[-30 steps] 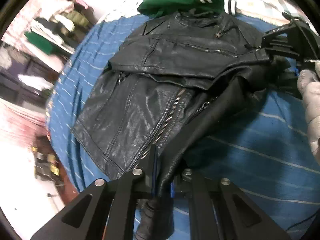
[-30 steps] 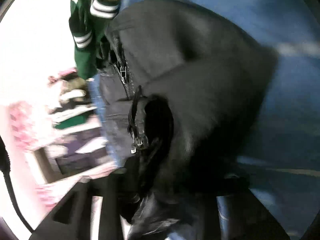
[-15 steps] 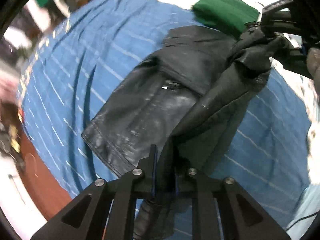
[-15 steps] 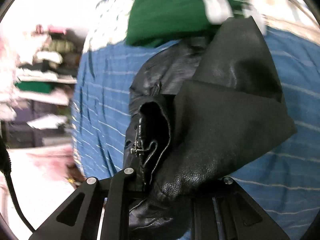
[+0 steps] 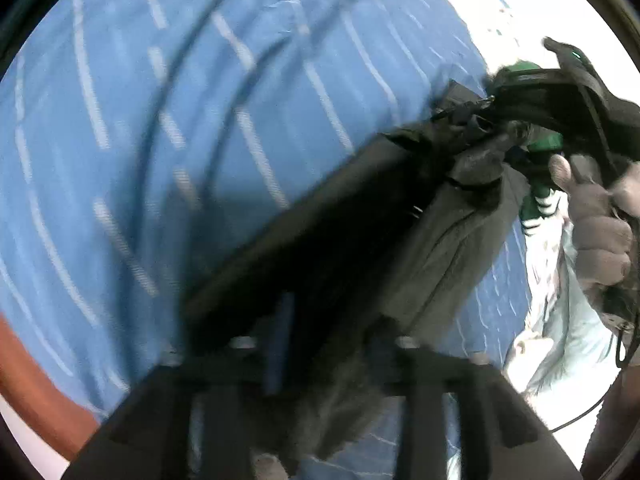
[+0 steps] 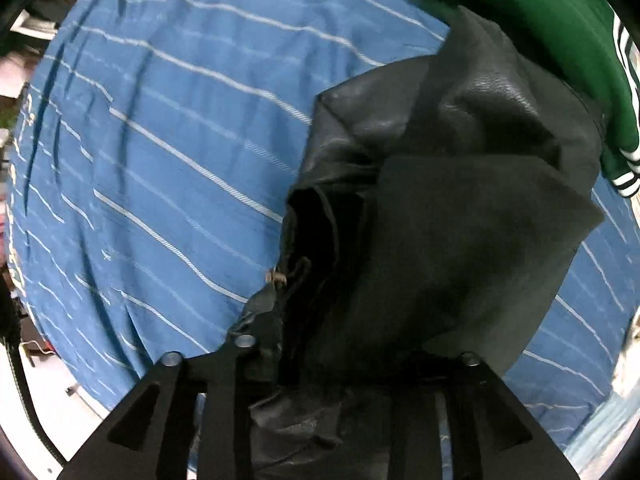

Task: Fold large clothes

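The left gripper (image 5: 320,360) is pinching the black jacket (image 5: 360,248), fingers squeezed shut on its edge at the bottom middle of the frame. The right gripper (image 6: 332,368) is pinching another part of the jacket (image 6: 440,220) too. The jacket is hanging between them, lifted over the blue striped bed cover (image 6: 180,140). I think the fold is halfway done; next the jacket needs laying down flat. The left view is blurry but is showing the right gripper (image 5: 532,92) and gloved hand (image 5: 596,232) at the right side. The right view is showing a green sweater (image 6: 540,32) in the upper right.
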Available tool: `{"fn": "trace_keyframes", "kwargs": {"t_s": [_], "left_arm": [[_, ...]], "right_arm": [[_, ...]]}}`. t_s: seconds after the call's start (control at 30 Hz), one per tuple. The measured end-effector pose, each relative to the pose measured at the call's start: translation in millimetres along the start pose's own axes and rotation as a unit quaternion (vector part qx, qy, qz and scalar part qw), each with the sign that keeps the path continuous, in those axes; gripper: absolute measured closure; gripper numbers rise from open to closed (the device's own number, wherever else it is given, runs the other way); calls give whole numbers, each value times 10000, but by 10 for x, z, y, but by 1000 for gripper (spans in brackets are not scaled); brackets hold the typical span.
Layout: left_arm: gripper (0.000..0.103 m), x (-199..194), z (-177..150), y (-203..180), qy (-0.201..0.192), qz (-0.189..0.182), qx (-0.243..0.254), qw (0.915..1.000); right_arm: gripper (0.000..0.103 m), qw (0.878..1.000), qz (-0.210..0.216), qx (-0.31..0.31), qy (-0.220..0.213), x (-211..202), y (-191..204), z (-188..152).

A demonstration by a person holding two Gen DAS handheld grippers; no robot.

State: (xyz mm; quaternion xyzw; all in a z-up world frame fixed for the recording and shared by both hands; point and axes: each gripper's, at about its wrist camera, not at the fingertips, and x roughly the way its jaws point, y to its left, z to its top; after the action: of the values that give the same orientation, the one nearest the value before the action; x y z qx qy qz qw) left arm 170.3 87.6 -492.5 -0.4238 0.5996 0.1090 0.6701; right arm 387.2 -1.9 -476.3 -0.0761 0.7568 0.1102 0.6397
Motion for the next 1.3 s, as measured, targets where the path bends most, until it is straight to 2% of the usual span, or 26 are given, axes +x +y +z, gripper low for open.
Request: {"fn": "trace_keyframes", "kwargs": {"t_s": [0.03,0.07,0.1,0.17,0.2,0.23,0.27,0.33,0.43,0.47,0.5,0.53,0.6,0.63,0.7,0.77,0.8,0.83,0.87,0.93,0.97,1.0,1.03,1.13,1.23,1.3], "left_arm": [[31,-61,-8,61,-80,-10,-95,9999],[22,-130,11,100,-116,-40,-156,9998],[22,-216,1,141,-230,-15,-210,9995],[22,-374,0,134,-524,242,-115,9983],[22,-416,16,104,-630,409,-26,9972],[22,-446,20,47,-763,571,94,9954],[22,-445,24,0,-855,688,194,9938],[21,-354,49,-102,-920,843,392,9914],[21,-49,183,-249,-930,807,505,9911],[21,144,218,-316,-890,913,598,9900],[21,260,253,-318,-857,1075,642,9884],[21,501,296,-330,-761,1346,701,9855],[19,757,350,-276,-580,1509,677,9845],[16,787,368,-270,-622,1519,706,9839],[16,781,374,-288,-698,1567,833,9816],[16,764,366,-262,-715,1520,869,9820],[16,751,367,-246,-716,1498,856,9824],[16,729,378,-232,-692,1523,835,9824],[16,704,383,-223,-684,1569,809,9819],[16,604,393,-204,-739,1717,734,9796],[16,501,394,-186,-819,1807,685,9777],[16,396,387,-157,-910,1813,640,9771],[16,258,372,-107,-1031,1789,556,9769],[16,-205,279,166,-1401,1921,213,9711],[16,-404,139,465,-1541,2500,139,9558],[16,-299,43,588,-1484,2990,191,9425]], "right_arm": [[52,9999,126,-7,19,-16,9,1],[48,9996,294,-5,35,-44,11,4],[42,9985,547,-18,64,-83,-10,-4],[42,9890,1477,-83,25,-205,-84,-34],[42,9757,2184,-175,69,-273,-127,-68],[42,9628,2691,-219,118,-345,-193,-103],[42,9556,2942,-187,-10,-461,-329,-152],[42,9579,2844,-132,-363,-638,-652,-224],[42,9742,1997,86,-1053,-803,-1412,-392],[42,9780,1704,165,-1193,-788,-1688,-430],[41,9817,1424,279,-1233,-702,-2002,-470],[41,9831,1349,399,-1175,-590,-2242,-472],[41,9796,1518,839,-1018,-255,-2795,-378],[41,9741,1783,1004,-965,-110,-2959,-360],[41,9474,2782,1321,-868,214,-3230,-295],[41,9095,3782,1488,-874,491,-3338,-187],[41,8990,4021,1450,-951,538,-3318,-145],[42,8939,4134,1382,-1050,569,-3285,-101],[45,8901,4209,1274,-1198,578,-3231,-66],[66,8959,4059,1209,-1344,559,-3184,-70],[71,8954,4016,1309,-1407,535,-3194,-113],[84,8901,4039,1534,-1450,487,-3284,-211],[88,8805,4119,1819,-1480,433,-3365,-347],[89,8577,4185,2488,-1653,249,-3653,-837],[89,8412,3947,3248,-1764,97,-4105,-1684],[89,8439,3596,3580,-1742,30,-4378,-2309]]}}
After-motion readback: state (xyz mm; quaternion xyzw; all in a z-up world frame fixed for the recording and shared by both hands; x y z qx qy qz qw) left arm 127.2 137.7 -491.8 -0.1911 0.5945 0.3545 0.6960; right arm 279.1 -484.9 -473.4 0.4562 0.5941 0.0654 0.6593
